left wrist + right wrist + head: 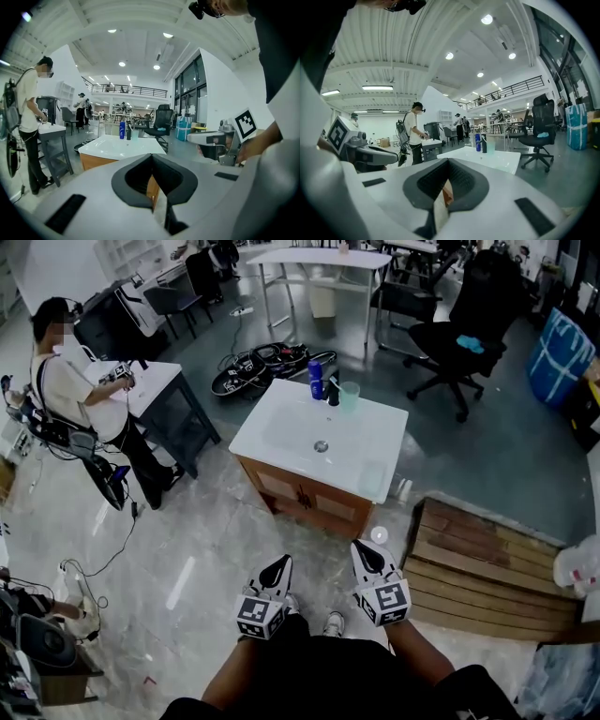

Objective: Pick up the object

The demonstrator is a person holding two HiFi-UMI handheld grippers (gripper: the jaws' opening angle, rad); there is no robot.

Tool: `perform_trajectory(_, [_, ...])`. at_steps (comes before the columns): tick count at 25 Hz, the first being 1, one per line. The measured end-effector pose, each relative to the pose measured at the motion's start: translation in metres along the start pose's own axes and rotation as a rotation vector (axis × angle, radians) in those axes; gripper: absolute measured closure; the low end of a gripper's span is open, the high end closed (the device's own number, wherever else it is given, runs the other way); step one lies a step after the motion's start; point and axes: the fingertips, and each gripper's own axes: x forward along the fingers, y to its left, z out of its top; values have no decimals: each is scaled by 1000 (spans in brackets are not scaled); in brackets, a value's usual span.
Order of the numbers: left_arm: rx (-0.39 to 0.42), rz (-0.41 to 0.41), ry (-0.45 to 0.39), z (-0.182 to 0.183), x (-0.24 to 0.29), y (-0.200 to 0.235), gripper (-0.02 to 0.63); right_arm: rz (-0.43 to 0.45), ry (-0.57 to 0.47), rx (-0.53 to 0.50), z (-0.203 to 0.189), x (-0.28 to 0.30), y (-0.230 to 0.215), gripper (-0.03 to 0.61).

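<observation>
- Left gripper view: the left gripper has its dark pads pressed together at the tips, with nothing between them.
- Right gripper view: the right gripper is likewise closed and empty, its ribbed pads meeting along one line.
- Head view: both grippers sit low in the frame, side by side near the person's body, pointing toward the top of the picture and well apart from anything graspable.
- The likely targets stand in a tight cluster at the far edge of the white counter, just above centre frame: a blue bottle, a dark pump bottle and a pale green cup. Which one is meant I cannot tell.
- Judged progress: the approach has not begun, and neither gripper is ready to take hold.
- Risks as I see them:
  - Arriving with jaws closed would push a thing instead of grasping it.
  - The three things stand nearly touching, so a wide or crooked entry could tip the light cup or knock its neighbour off the far edge.
  - Reaching across the whole counter strains the aim.
  - The wooden platform at lower right could catch a foot.
</observation>
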Motion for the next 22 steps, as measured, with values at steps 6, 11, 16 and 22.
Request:
perform_trajectory(6, [-2, -33, -10, 5, 27, 16, 600, -35, -4, -3, 7, 27, -17, 560])
perform_trajectory(11, [9, -60, -21, 16, 53, 41, 600, -64, -14, -14, 17, 58, -30, 560])
perform_trajectory(16, [21, -77, -25, 31, 84, 78, 600, -91, -25, -8, 29, 100, -41, 560])
perform_trajectory(22, [29, -124, -29, 48, 124, 115, 600, -128, -11, -20, 36, 147, -54, 560])
